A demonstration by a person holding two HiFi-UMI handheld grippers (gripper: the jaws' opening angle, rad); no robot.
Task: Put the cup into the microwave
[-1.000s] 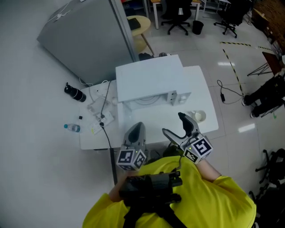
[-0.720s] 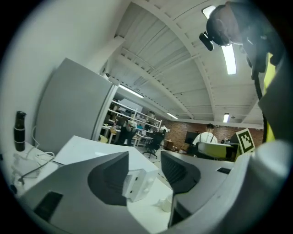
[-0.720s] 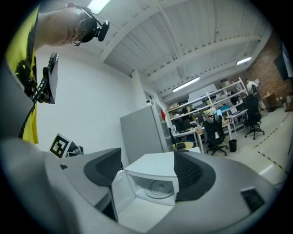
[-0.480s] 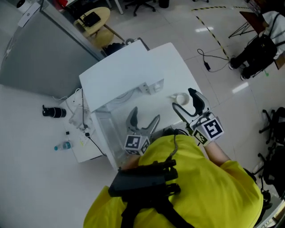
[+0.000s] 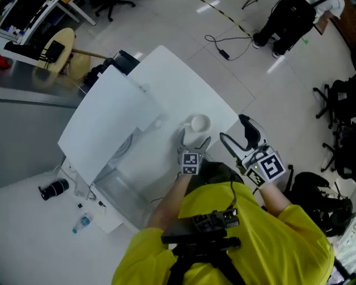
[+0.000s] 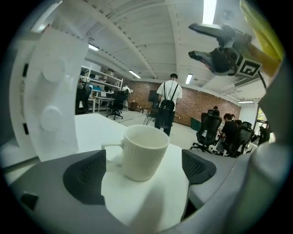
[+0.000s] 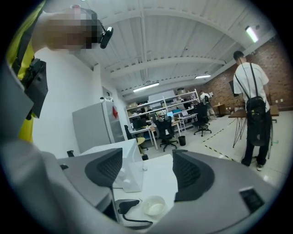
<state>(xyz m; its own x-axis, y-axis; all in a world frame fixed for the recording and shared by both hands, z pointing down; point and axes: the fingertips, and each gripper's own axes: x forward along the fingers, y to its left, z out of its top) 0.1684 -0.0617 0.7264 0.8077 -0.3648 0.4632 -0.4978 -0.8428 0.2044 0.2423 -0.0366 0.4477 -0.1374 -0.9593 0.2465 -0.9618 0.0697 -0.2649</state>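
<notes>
— What's the room like?
— Pale glossy floor (image 5: 167, 25), brick wall (image 6: 194, 101) at the back, strip lights (image 6: 209, 9) on a white ribbed ceiling (image 6: 151, 36).
— Furniture?
— Black office chairs (image 7: 165, 130), a grey cabinet (image 7: 91, 125).

Left gripper (image 6: 142, 176): jaws opening, wide apart. A white ribbed cup (image 6: 145, 153) stands upright between them on the table (image 6: 91, 125), clear of both pads, with its handle to the left. The microwave (image 6: 50, 96) stands left of the cup. The right gripper (image 6: 194, 42) hangs above and right of the cup.
</notes>
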